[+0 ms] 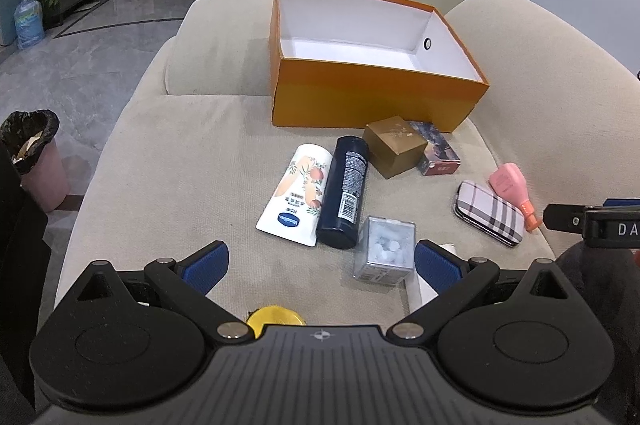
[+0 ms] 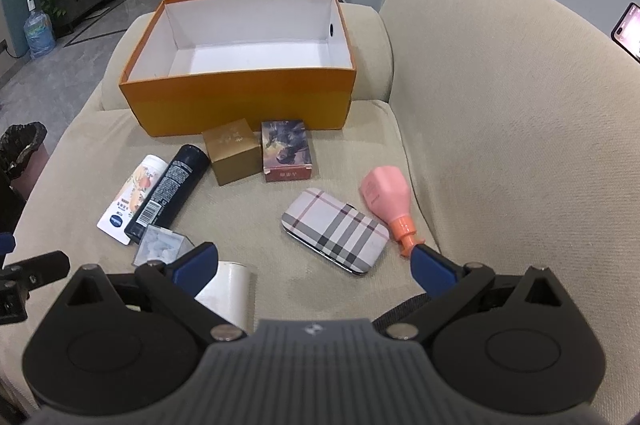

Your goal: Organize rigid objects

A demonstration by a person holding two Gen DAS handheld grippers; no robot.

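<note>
An open orange box (image 1: 376, 97) (image 2: 240, 101) with a white, empty inside stands at the back of the beige sofa seat. In front of it lie a white lotion tube (image 1: 296, 195) (image 2: 132, 201), a dark blue can (image 1: 346, 193) (image 2: 168, 193), a gold box (image 1: 394, 145) (image 2: 234, 151), a picture card box (image 1: 438, 153) (image 2: 286, 151), a plaid case (image 1: 490, 211) (image 2: 336, 229), a pink bottle (image 1: 514, 193) (image 2: 390, 201) and a clear cube box (image 1: 384, 253) (image 2: 162, 245). My left gripper (image 1: 322, 261) is open and empty, near the cube. My right gripper (image 2: 314, 265) is open and empty, just before the plaid case.
A white cylinder (image 2: 230, 293) lies under the right gripper's left finger. A yellow round thing (image 1: 274, 319) peeks out under the left gripper. The sofa back (image 2: 520, 145) rises on the right. A pink bin (image 1: 36, 161) with a black liner stands on the floor at left.
</note>
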